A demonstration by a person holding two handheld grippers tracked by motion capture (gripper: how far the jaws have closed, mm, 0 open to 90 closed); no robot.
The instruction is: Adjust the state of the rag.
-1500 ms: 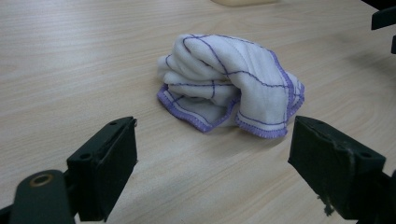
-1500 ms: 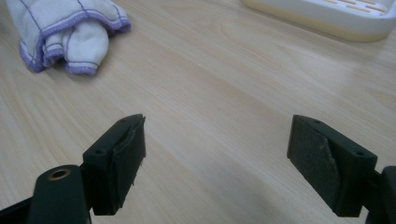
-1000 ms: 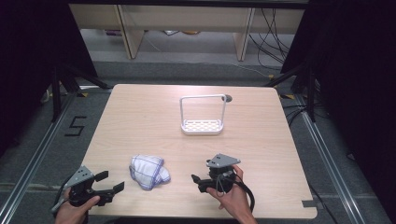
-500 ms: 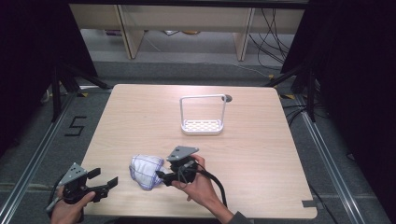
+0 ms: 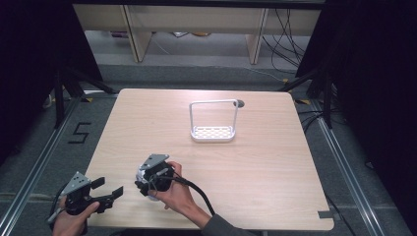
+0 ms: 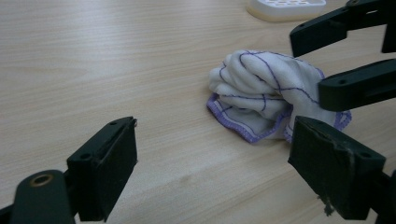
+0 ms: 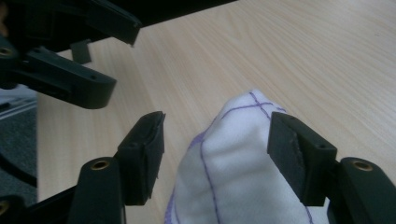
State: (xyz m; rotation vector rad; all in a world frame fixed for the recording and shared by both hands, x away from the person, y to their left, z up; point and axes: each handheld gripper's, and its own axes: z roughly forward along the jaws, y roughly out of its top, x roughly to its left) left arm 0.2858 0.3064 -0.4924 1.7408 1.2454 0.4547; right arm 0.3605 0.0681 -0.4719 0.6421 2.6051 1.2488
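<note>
A white cloth with purple lines [image 6: 266, 93] lies bunched up on the wooden table [image 5: 275, 162] near its front left. My right gripper [image 5: 147, 181] reaches over it, and the cloth [image 7: 224, 186] sits between its two jaws. Those jaws have just been closing. A gap still shows at the left pad [image 7: 144, 149], so the right gripper [image 7: 219, 154] is open around the cloth. My left gripper [image 5: 105, 193] stands open to the left of the cloth, a short way off, with nothing between its jaws. The left gripper [image 6: 212, 172] faces the cloth and the right gripper [image 6: 308, 65].
A white slotted tray with a tall wire handle [image 5: 213, 132] stands at the middle back of the table. The left gripper [image 7: 123, 58] sits close ahead of the right one. The table's front edge runs just below both hands.
My right gripper has moved left across the table, from right of the cloth to over it, and its jaws have narrowed. The left gripper has hardly shifted.
</note>
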